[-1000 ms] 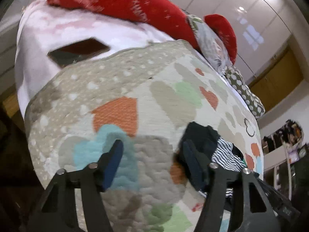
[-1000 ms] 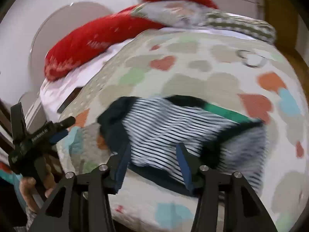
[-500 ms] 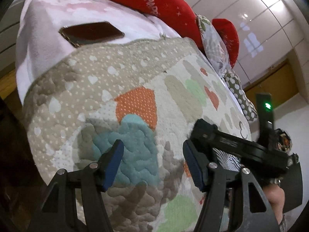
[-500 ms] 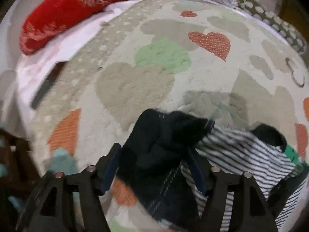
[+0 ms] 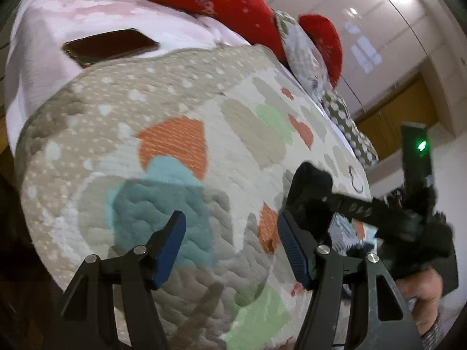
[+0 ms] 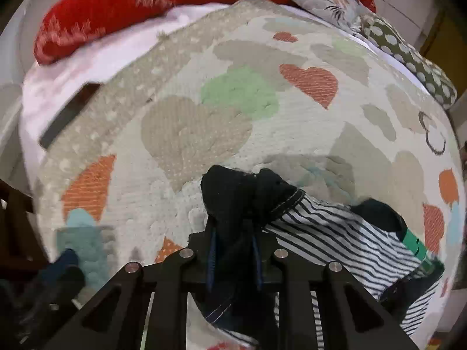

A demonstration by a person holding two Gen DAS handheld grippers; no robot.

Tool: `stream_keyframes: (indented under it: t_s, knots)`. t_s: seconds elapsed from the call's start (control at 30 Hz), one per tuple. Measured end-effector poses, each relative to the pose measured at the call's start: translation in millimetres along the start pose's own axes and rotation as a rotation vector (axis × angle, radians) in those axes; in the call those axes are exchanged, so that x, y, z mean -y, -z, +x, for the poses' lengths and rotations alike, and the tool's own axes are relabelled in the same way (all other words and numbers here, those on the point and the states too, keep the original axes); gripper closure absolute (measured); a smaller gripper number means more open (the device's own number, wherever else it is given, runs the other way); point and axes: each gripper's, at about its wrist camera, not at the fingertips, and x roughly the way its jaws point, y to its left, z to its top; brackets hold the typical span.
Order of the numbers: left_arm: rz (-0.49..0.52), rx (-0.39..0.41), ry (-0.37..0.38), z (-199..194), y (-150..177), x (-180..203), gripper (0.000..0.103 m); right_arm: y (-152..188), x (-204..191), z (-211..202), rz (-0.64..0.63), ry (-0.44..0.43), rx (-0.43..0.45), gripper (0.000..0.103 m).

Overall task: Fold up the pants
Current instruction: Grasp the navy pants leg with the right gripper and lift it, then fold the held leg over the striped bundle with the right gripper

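Right gripper (image 6: 233, 258) clamped tight on a dark bunched edge of the pants (image 6: 335, 230), fingers drawn together with the fabric pinched between them and spilling out both above and below the grip. Looks like a hem or waistband corner, judging by the contrast stitching along it. Rest of the garment trailing off to the right across the heart-patterned quilt (image 6: 189, 134), striped panel and a green tag showing, rumpled rather than flat, near the front edge of the bed. Probably gripped at a corner so the cloth can be lifted and shaken out or carried over for a fold. Left gripper (image 5: 230, 245) spread wide, nothing between its blue pads, hanging over bare quilt just beside the right tool, likely poised to take a second corner so the pants can be stretched between two points. In the left view, right tool and its holding hand (image 5: 420, 291) crowding in at the lower right, dark fabric bulging at the tool's tip. A phone (image 5: 111, 46) lying farther back on the pale sheet, red pillow (image 6: 131, 8) beyond it, both well apart from the work. Folding proper seemingly not yet begun: garment not laid out flat. One risk: a single pinch on bunched cloth could drag layers unevenly.
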Motion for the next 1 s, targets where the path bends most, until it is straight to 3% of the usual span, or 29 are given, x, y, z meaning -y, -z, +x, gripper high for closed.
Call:
stream_keyframes:
  t_s: [0.33,0.57,0.83,0.93,1.0]
  knots:
    - [0.134,-0.066,0.007,16.8,20.8,49.3,0.039,25.7,69.2,-60.2,0.198,-0.262,0.117,0.082]
    - [0.218,-0.115,0.022,25.9,31.9,96.5,0.039,64.6,151.0,-95.1,0.36,-0.362,0.202,0.082]
    - [0.385,-0.143,0.003,40.3,56.1,160.4,0.036,121.6,238.9,-88.5,0.534,-0.359,0.24,0.076]
    - [0.454,-0.122,-0.028,43.8,60.5,182.3,0.035,144.9,267.1,-82.9,0.599,-0.265,0.26,0.068]
    - [0.482,-0.12,-0.043,47.0,61.6,193.6,0.035,159.0,282.2,-91.1,0.642,-0.25,0.297,0.052]
